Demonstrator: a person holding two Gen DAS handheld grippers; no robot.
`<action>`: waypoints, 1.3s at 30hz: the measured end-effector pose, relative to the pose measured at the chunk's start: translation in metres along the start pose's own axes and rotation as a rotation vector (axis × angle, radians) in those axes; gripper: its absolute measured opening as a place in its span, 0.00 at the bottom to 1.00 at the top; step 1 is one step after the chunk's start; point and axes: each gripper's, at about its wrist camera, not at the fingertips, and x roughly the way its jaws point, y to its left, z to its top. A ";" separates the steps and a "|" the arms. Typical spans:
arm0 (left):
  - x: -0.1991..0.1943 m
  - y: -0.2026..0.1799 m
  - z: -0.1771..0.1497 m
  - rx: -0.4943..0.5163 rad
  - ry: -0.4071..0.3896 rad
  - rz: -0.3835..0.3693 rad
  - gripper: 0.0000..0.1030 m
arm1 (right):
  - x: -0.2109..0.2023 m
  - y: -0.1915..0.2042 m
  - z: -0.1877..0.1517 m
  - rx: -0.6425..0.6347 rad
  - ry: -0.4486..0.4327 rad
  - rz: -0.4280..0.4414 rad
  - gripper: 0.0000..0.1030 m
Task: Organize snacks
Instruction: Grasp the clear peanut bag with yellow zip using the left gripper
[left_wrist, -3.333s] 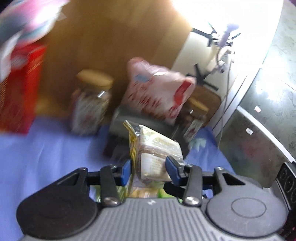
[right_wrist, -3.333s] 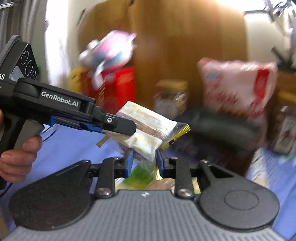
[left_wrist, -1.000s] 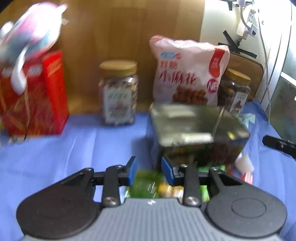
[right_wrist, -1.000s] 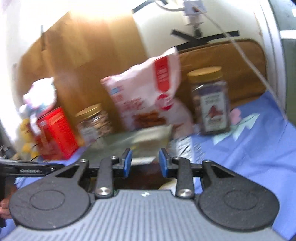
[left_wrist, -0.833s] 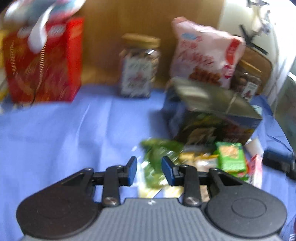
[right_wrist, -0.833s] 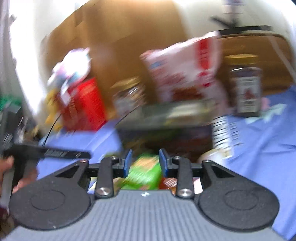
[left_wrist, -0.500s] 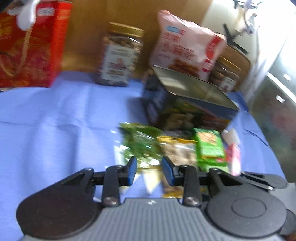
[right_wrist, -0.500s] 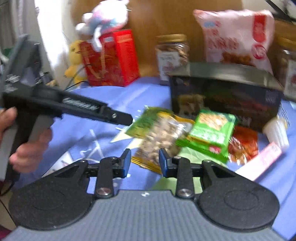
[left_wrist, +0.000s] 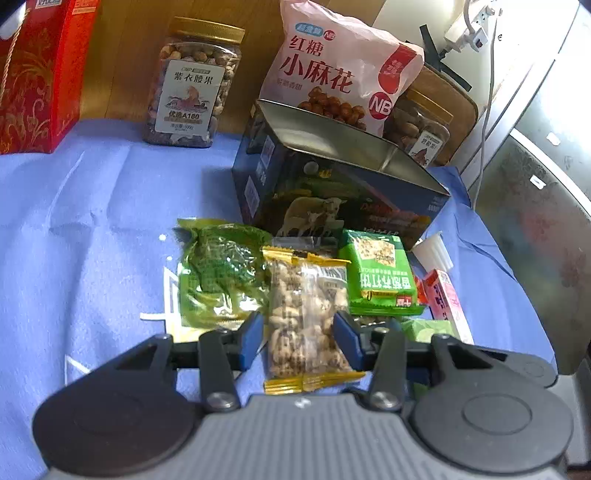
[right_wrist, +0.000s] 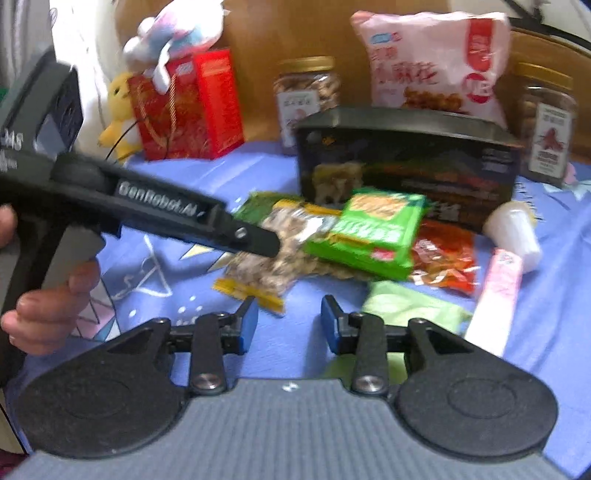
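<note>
A home room: plush toys (right_wrist: 173, 33) beside a red gift bag (right_wrist: 177, 110), nut jars (left_wrist: 194, 81) and snacks on a blue printed cloth (left_wrist: 92, 221) over the desk.

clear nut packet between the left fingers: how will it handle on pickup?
The nut packet looks lumpy and loosely filled, so it will probably sag at its ends. Its glossy film may slip. The left gripper is open around it; a mid-body pinch seems safest.
</note>
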 end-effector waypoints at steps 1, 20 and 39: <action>0.000 0.000 -0.001 -0.004 0.002 -0.002 0.42 | 0.003 0.004 0.000 -0.020 -0.005 -0.004 0.41; -0.095 0.027 -0.069 -0.077 -0.091 0.139 0.42 | -0.022 0.070 -0.025 -0.124 0.023 0.388 0.41; -0.099 0.026 -0.088 -0.208 -0.066 0.041 0.43 | -0.026 0.006 -0.030 0.113 0.000 0.135 0.41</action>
